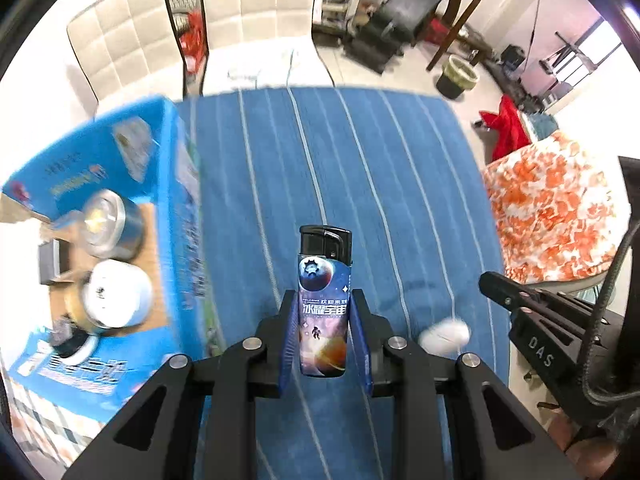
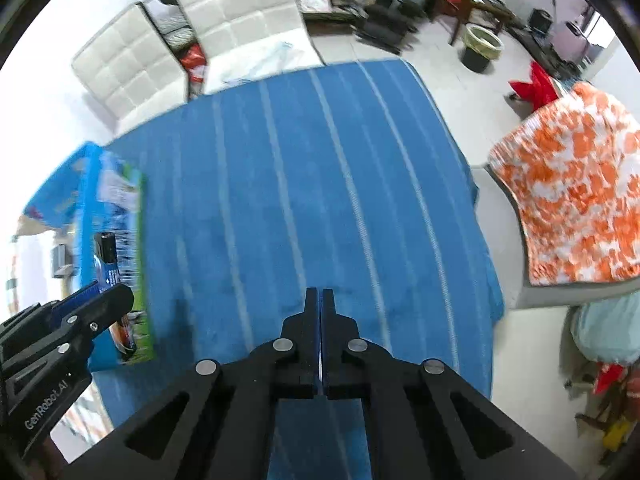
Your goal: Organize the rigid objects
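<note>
Left wrist view, nearest first: the left gripper [image 1: 325, 332] is clenched on a lighter [image 1: 325, 304], its blue pads pressing the lower body on both sides while the black cap stands upright above the fingertips. The printed wrap shows planets and an astronaut, with the word "WELCOME" readable above a line of Chinese characters. Just right of it a small white object [image 1: 445, 336] lies on the blue striped cloth [image 1: 360, 168], too blurred to identify. At the near right edge the right gripper [image 1: 520, 300] enters the frame, its side marked "DAS".

Further left sits an open blue box [image 1: 168, 208] already holding a metal tin [image 1: 110, 224], a white round container [image 1: 116, 294] and some smaller dark items; its printed lettering is smeared by motion and cannot be read.

From the right wrist view, the right gripper [image 2: 320, 336] has its fingers pressed flat together with nothing between them, hovering over bare cloth. The left tool appears at the near left, labelled "GenRobot.AI", with the lighter in front of the box wall.

The lighter appears to be on its way to the box. The grip is low on a smooth, slim body, so it could pivot or slip out during a quick swing. Coming in too low could knock the box wall, and dropping it onto the tin might make it bounce out.
</note>
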The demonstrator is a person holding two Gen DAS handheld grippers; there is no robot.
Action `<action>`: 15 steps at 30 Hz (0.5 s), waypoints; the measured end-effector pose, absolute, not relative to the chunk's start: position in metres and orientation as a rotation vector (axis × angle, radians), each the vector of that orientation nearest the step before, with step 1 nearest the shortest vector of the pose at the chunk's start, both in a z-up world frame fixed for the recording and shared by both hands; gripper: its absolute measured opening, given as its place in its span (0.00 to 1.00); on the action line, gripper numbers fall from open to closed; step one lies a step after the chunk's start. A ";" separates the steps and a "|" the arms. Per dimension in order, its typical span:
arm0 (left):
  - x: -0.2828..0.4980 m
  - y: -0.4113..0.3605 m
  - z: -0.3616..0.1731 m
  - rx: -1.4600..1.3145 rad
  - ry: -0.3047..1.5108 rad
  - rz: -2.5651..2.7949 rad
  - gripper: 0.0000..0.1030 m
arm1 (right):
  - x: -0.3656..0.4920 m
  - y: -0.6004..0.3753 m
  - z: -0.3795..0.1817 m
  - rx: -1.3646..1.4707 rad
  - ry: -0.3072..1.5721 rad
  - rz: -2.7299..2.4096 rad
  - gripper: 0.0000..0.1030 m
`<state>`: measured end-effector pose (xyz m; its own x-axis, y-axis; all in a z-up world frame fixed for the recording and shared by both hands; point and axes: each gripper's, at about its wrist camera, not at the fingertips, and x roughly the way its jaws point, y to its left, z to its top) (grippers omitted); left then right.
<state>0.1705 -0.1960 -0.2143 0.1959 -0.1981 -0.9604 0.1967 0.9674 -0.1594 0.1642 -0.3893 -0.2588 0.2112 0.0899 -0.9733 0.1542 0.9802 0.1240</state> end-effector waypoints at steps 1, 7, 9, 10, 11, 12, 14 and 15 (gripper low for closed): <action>0.168 -0.194 -0.210 0.000 1.336 -0.280 0.22 | 0.164 -0.390 -0.257 0.239 1.355 -0.031 0.00; 0.168 -0.167 -0.201 -0.063 1.313 -0.262 0.22 | 0.149 -0.421 -0.283 0.350 1.430 -0.049 0.48; 0.165 -0.162 -0.202 -0.086 1.316 -0.260 0.22 | 0.133 -0.426 -0.300 0.332 1.487 -0.097 0.59; 0.164 -0.164 -0.204 -0.095 1.317 -0.261 0.22 | 0.123 -0.426 -0.311 0.328 1.520 -0.097 0.59; 0.162 -0.166 -0.207 -0.101 1.321 -0.265 0.22 | 0.115 -0.425 -0.321 0.319 1.553 -0.100 0.59; 0.159 -0.168 -0.209 -0.104 1.326 -0.268 0.22 | 0.104 -0.422 -0.332 0.313 1.596 -0.128 0.59; 0.152 -0.164 -0.212 -0.105 1.336 -0.276 0.22 | 0.083 -0.426 -0.348 0.388 1.626 -0.144 0.59; 0.149 -0.164 -0.216 -0.103 1.345 -0.277 0.22 | 0.076 -0.424 -0.356 0.430 1.625 -0.141 0.59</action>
<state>0.1487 -0.1643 -0.2160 0.1971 -0.2562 -0.9463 0.1382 0.9629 -0.2320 0.0756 -0.4242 -0.3559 -0.0436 0.1910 -0.9806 0.3572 0.9196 0.1632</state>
